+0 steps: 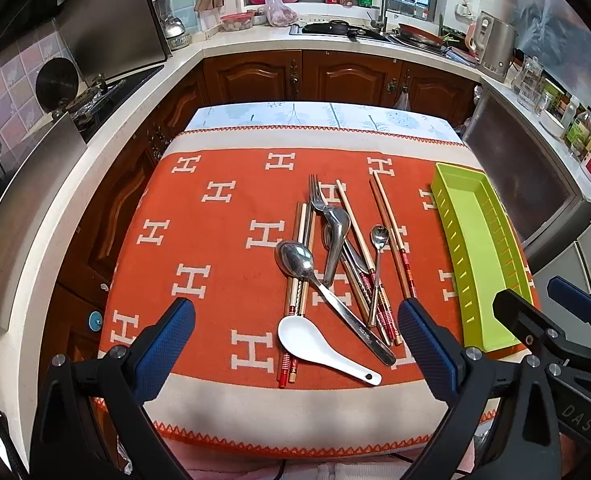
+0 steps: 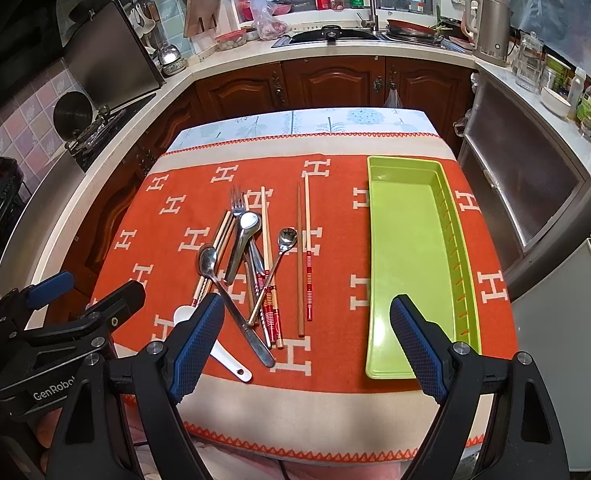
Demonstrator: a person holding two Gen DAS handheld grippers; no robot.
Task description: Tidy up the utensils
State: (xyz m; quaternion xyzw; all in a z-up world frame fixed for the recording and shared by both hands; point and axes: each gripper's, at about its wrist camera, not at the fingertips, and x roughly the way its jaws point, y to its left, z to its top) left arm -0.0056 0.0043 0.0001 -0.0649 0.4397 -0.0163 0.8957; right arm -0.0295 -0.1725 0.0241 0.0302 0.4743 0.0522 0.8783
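Both claws hang wide apart and empty above the near edge of the worktop. My left claw (image 1: 295, 344) has the utensil pile straight ahead of it and a little to its right; my right claw (image 2: 307, 344) has the same pile ahead to its left and the green tray (image 2: 411, 264) ahead to its right, nothing in it yet.

The white ceramic spoon (image 1: 315, 344) lies nearest my left claw, bowl to the left, handle running right. I judge it the fragile piece, glazed and slick, so I would pinch it across the handle neck, gently.

The large steel spoon (image 1: 295, 258) lies on top of a pair of chopsticks, its flat handle running back toward the claw. It looks stiff, heavier and slippery; the handle mid-length looks the best hold.

The fork (image 1: 315, 196), a steel ladle-like spoon (image 1: 335, 236) and a small teaspoon (image 1: 378, 238) cross each other beyond, with chopsticks tangled under them, so lifting one will likely drag others.

The two loose chopsticks (image 2: 303, 264) lie apart just left of the tray, thin, light and prone to rolling. I would take them together near their banded ends, an easy first pick for the right claw.
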